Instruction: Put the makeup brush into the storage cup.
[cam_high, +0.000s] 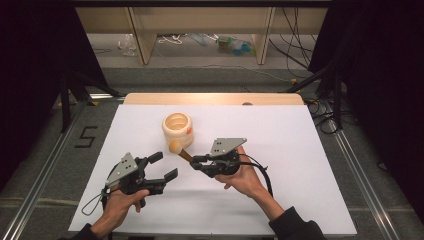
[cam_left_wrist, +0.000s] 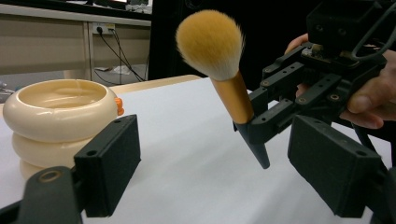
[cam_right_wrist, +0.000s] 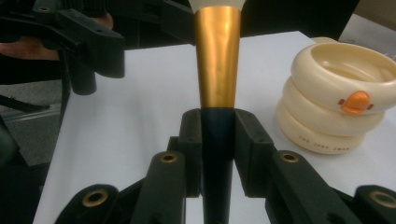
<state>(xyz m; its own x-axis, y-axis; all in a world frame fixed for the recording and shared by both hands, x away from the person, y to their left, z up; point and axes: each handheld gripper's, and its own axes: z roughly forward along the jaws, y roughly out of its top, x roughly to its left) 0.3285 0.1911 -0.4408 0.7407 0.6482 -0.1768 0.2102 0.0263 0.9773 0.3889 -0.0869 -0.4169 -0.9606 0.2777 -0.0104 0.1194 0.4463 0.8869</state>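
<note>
On the white desk (cam_high: 300, 200), well back from the person's edge, stood a cream holder (cam_high: 178, 131) shaped like stacked rings, upright, with a small orange knob on its side. Just in front of it, the right claw (cam_high: 196, 161) was clenched on a brush (cam_high: 180, 150), its pads pressing the dark lower end of the handle. The brush was held clear of the desk, with its gold ferrule and orange-tipped bristles reaching toward the holder. In the left claw's view the bristle head (cam_left_wrist: 209, 43) stood above and to the right of the holder, apart from it. The left claw (cam_high: 163, 166) hovered to the left of the right one, near it but not touching, released, with its two pads spread wide and nothing between them. A hand (cam_high: 117, 205) gripped its body from below.
</note>
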